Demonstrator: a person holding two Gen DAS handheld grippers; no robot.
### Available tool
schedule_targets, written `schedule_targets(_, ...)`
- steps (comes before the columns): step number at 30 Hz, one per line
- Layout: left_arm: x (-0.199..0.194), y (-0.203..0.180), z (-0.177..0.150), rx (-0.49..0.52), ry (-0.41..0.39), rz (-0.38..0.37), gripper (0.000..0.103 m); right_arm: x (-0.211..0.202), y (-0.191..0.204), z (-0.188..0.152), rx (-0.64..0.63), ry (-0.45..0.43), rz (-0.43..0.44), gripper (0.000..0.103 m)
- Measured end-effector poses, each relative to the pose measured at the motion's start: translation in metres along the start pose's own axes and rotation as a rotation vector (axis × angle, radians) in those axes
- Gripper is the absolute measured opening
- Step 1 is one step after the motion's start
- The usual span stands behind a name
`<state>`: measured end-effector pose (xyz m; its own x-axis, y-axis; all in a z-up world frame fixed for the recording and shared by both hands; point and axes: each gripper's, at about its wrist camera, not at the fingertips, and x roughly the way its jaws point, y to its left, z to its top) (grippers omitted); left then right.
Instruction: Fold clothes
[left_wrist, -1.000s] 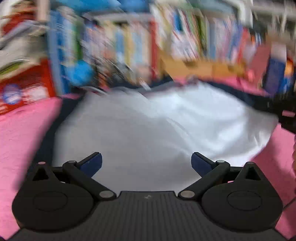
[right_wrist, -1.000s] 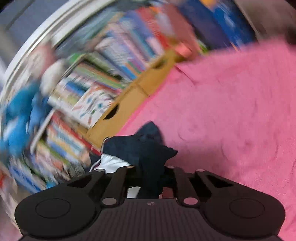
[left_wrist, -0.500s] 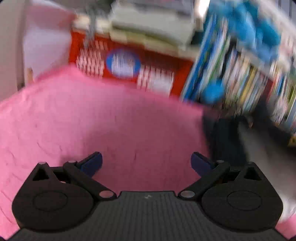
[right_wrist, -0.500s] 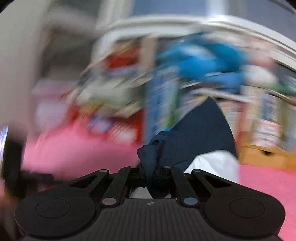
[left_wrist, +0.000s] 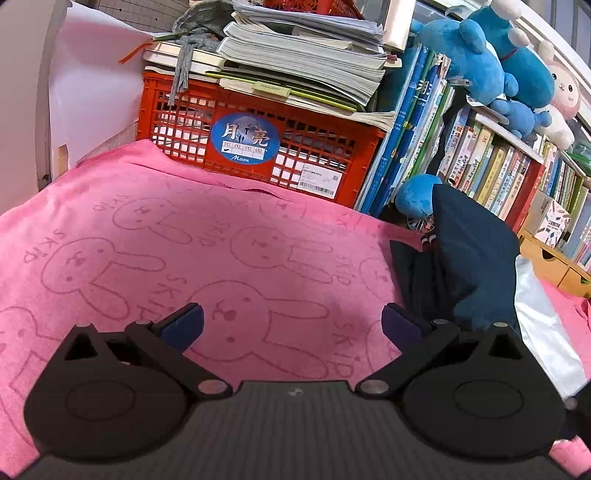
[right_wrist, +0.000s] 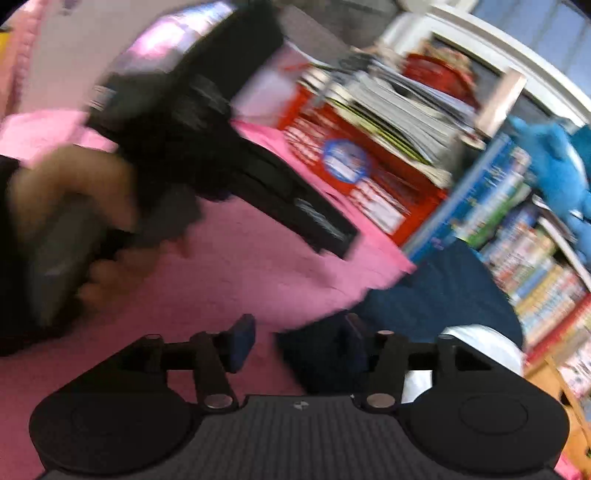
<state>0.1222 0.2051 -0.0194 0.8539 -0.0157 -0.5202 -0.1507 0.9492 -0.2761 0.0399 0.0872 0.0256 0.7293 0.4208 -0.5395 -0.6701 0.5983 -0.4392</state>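
Now your left gripper (left_wrist: 291, 326) hangs over the pink towel (left_wrist: 221, 254) with its blue pads (left_wrist: 183, 326) spread wide and nothing between them. The towel is printed with rabbit outlines and covers the whole work surface. The garment (left_wrist: 469, 266), navy with a white lining (left_wrist: 539, 332) showing along its right edge, lies in a rumpled heap at the towel's right side, close beside your left gripper's right finger but not touching it as far as the left view shows.

Your right gripper (right_wrist: 295, 341) is also parted, its pads (right_wrist: 242, 341) clear of each other. The navy cloth (right_wrist: 436, 295) sits just ahead and to the right of it, against or just beside the right pad; the blur in this view makes contact hard to judge. In the same view your left hand (right_wrist: 74, 206) grips the handle of the other tool, which reaches out across the towel.

Behind the towel stands a red crate (left_wrist: 258, 147) with a round blue sticker, stacked high with papers (left_wrist: 303, 59). To its right runs a shelf of upright books (left_wrist: 487, 162), with blue plush toys (left_wrist: 480, 55) sitting on top of them.
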Motion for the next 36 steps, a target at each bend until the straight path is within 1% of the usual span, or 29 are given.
schedule_targets(3,-0.001,-0.001,0.001,0.006,-0.004,-0.010,0.103,-0.017,-0.001,0.003,0.020,-0.036,0.079,0.068)
schedule_targets(5,-0.002,-0.002,0.000,0.011,-0.008,-0.014,0.103,-0.029,-0.002,0.005,0.035,-0.061,0.129,0.077)
schedule_targets(6,-0.003,-0.002,0.000,0.014,-0.009,-0.016,0.103,-0.037,-0.007,0.005,0.053,-0.071,0.126,0.079)
schedule_targets(8,-0.002,-0.003,-0.001,0.020,-0.007,-0.016,0.103,-0.055,-0.021,0.002,0.083,-0.086,0.091,0.089)
schedule_targets(10,-0.002,-0.004,-0.001,0.027,-0.005,-0.020,0.103,-0.075,-0.035,-0.008,0.107,-0.089,0.028,0.095)
schedule_targets(11,-0.002,-0.004,-0.002,0.031,-0.004,-0.024,0.103,-0.081,-0.043,-0.015,0.112,-0.069,-0.018,0.098)
schedule_targets(12,-0.001,-0.005,-0.002,0.034,0.000,-0.030,0.103,-0.086,-0.051,-0.023,0.116,-0.046,-0.066,0.099)
schedule_targets(14,0.000,-0.004,-0.002,0.034,0.002,-0.037,0.103,-0.091,-0.061,-0.047,0.101,0.044,-0.189,0.099)
schedule_targets(16,0.000,-0.004,-0.002,0.034,0.005,-0.043,0.103,-0.087,-0.068,-0.073,0.092,0.146,-0.299,0.099)
schedule_targets(17,0.001,-0.004,-0.002,0.033,0.003,-0.047,0.103,-0.084,-0.071,-0.084,0.091,0.180,-0.336,0.098)
schedule_targets(18,0.001,-0.005,-0.002,0.033,0.001,-0.053,0.103,-0.081,-0.072,-0.094,0.096,0.197,-0.354,0.098)
schedule_targets(20,0.003,-0.007,-0.003,0.043,0.026,-0.050,0.103,-0.075,-0.074,-0.104,0.137,0.200,-0.357,0.092)
schedule_targets(21,0.002,-0.010,-0.004,0.058,0.045,-0.027,0.103,-0.071,-0.075,-0.108,0.162,0.196,-0.353,0.090)
schedule_targets(22,-0.005,-0.013,-0.006,0.078,0.051,-0.006,0.103,-0.066,-0.076,-0.111,0.187,0.192,-0.350,0.086)
schedule_targets(23,-0.015,-0.017,-0.010,0.100,0.042,-0.005,0.103,-0.060,-0.076,-0.112,0.210,0.183,-0.350,0.078)
schedule_targets(24,-0.026,-0.021,-0.014,0.116,0.036,-0.022,0.103,-0.053,-0.077,-0.111,0.235,0.177,-0.359,0.073)
schedule_targets(25,-0.038,-0.025,-0.017,0.126,0.033,-0.047,0.103,-0.049,-0.080,-0.112,0.270,0.168,-0.364,0.063)
schedule_targets(26,-0.048,-0.029,-0.021,0.128,0.028,-0.075,0.103,-0.045,-0.083,-0.112,0.306,0.158,-0.367,0.056)
schedule_targets(27,-0.051,-0.034,-0.022,0.130,0.033,-0.090,0.103,-0.043,-0.085,-0.113,0.347,0.147,-0.357,0.053)
schedule_targets(28,-0.053,-0.040,-0.024,0.131,0.038,-0.103,0.103,-0.037,-0.088,-0.112,0.385,0.137,-0.350,0.051)
schedule_targets(29,-0.056,-0.046,-0.025,0.133,0.044,-0.116,0.103,-0.034,-0.090,-0.112,0.410,0.129,-0.362,0.048)
schedule_targets(30,-0.052,-0.054,-0.026,0.134,0.061,-0.113,0.103,-0.031,-0.089,-0.112,0.415,0.127,-0.375,0.048)
schedule_targets(33,-0.033,-0.072,-0.026,0.098,0.124,-0.077,0.103,-0.029,-0.083,-0.116,0.411,0.113,-0.400,0.048)
schedule_targets(36,-0.017,-0.079,-0.027,0.044,0.163,-0.037,0.103,-0.029,-0.083,-0.117,0.410,0.106,-0.393,0.048)
